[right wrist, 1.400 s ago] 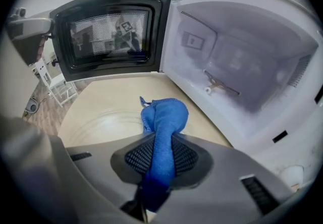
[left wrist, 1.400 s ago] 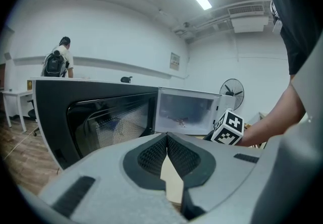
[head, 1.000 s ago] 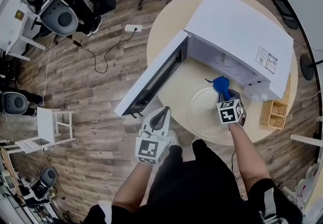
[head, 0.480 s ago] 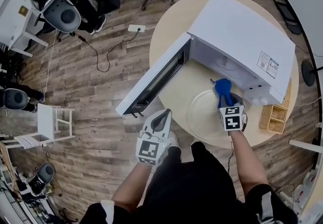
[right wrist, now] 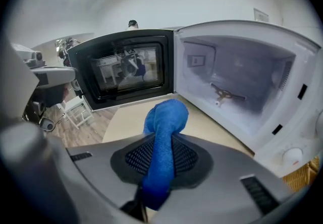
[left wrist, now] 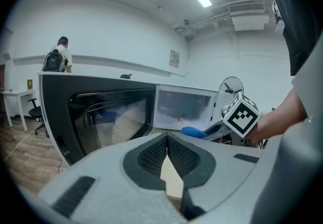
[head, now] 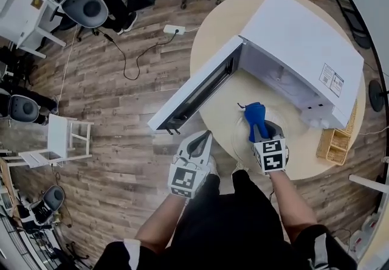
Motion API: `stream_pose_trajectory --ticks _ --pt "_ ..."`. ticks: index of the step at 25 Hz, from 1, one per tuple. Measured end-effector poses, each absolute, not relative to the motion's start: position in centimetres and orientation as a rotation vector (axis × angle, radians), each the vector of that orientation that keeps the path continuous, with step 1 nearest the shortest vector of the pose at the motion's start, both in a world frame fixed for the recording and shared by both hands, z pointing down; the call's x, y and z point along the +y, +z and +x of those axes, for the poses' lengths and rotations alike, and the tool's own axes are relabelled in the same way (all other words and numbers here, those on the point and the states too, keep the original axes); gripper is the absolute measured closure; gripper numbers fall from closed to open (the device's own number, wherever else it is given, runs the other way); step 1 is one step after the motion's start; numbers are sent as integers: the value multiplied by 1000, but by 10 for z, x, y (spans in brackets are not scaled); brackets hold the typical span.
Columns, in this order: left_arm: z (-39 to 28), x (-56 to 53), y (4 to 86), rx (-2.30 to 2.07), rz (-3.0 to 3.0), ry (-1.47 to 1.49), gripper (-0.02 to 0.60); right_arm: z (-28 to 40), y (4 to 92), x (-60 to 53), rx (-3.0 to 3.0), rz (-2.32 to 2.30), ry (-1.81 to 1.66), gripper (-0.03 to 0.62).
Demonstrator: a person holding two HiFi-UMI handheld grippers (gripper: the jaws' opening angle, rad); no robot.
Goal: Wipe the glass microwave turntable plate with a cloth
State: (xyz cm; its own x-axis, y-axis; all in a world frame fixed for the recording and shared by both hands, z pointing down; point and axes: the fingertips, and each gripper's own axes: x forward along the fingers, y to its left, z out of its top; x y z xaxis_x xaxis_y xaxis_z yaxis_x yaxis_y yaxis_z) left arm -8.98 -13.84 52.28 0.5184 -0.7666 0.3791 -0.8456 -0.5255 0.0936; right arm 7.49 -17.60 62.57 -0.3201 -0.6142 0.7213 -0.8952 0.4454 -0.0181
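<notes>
The blue cloth (head: pixel 254 118) is bunched into a thick roll. Its long axis runs straight out of the right claw (head: pixel 259 136) toward the open cavity of the white microwave (head: pixel 304 50), and its rounded free end points at the oven. In the right gripper view the right claw is clamped on the roll's near end, with the cloth (right wrist: pixel 164 122) filling the space between the two pads. The glass turntable plate (head: pixel 277 121) lies flat on the round counter (head: pixel 219 19), just in front of the microwave and beside its swung-out door (head: pixel 194 95). The cloth sits over the plate; contact between them cannot be made out. The left claw (left wrist: pixel 166 140) is off the counter's edge, well apart from the plate, its pads pressed together at the tips and holding nothing.
</notes>
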Motion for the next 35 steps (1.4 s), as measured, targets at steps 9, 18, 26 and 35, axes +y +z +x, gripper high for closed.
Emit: stream_pose_trajectory --ticks 9,18,26,35 --pt "-106 -119 524 -1383 2470 449 576 27 660 -143 -2081 1129 600 530" --pt "-101 -101 527 -1348 2475 464 575 13 682 -133 -2018 1044 545 530" --pt "-91 -99 527 -1323 2498 461 577 19 682 -135 -1998 1053 501 530" --pt "-80 -100 529 -1308 2506 461 577 66 683 -150 -1928 1142 480 526"
